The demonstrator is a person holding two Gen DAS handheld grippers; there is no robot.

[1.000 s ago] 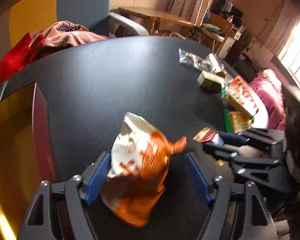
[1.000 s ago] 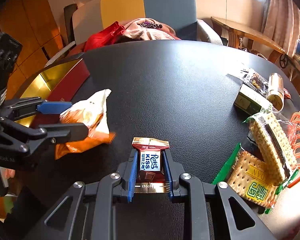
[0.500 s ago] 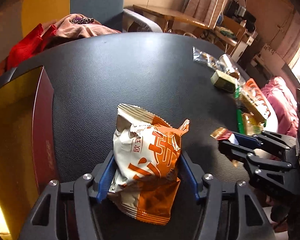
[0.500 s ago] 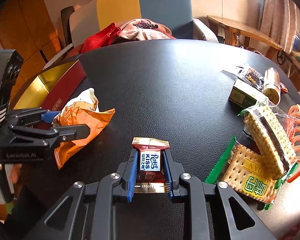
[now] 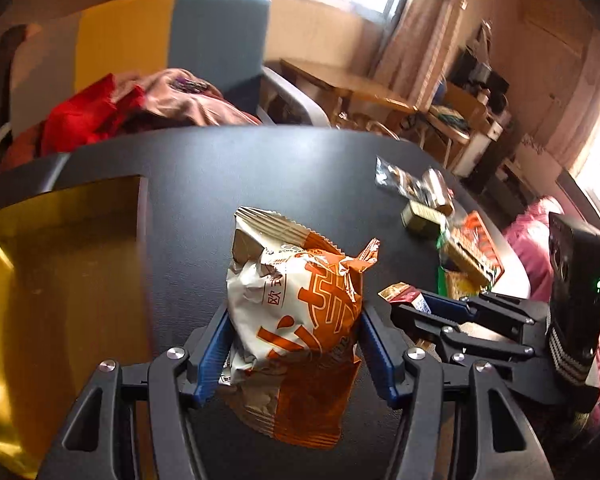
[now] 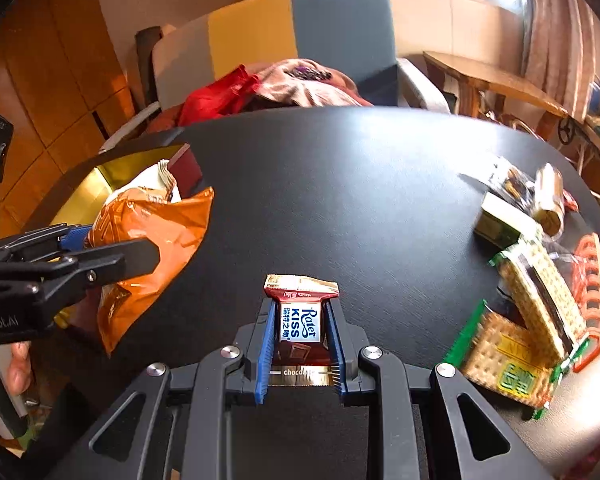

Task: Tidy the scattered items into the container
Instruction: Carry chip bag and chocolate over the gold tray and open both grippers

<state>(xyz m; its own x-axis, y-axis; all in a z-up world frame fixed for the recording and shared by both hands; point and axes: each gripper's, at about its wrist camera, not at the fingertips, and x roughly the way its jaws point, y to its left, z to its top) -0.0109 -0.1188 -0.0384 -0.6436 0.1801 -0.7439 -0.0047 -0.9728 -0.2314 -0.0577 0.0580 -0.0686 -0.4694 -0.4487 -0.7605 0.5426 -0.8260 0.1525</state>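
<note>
Snack bag [image 5: 300,312], orange/white, is clamped btwn blue pads of left gripper [image 5: 296,344] in left wrist view, held above black table [image 5: 228,184], just right of gold-lined container [image 5: 60,264].

Chocolate packet [image 6: 300,320] is pinched by right gripper [image 6: 300,344] in right wrist view, over table's near part. Cracker packs [image 6: 532,320] are seen lying at right, container [image 6: 100,188] far left behind bag.

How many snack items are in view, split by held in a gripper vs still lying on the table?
Held in a gripper: 2, orange-white snack bag in the left gripper, chocolate packet in the right gripper.
On the table: at least 6, two cracker packs, green box, clear bag, gold roll, orange-red pack.
Total: at least 8; the pile overlaps.
</note>
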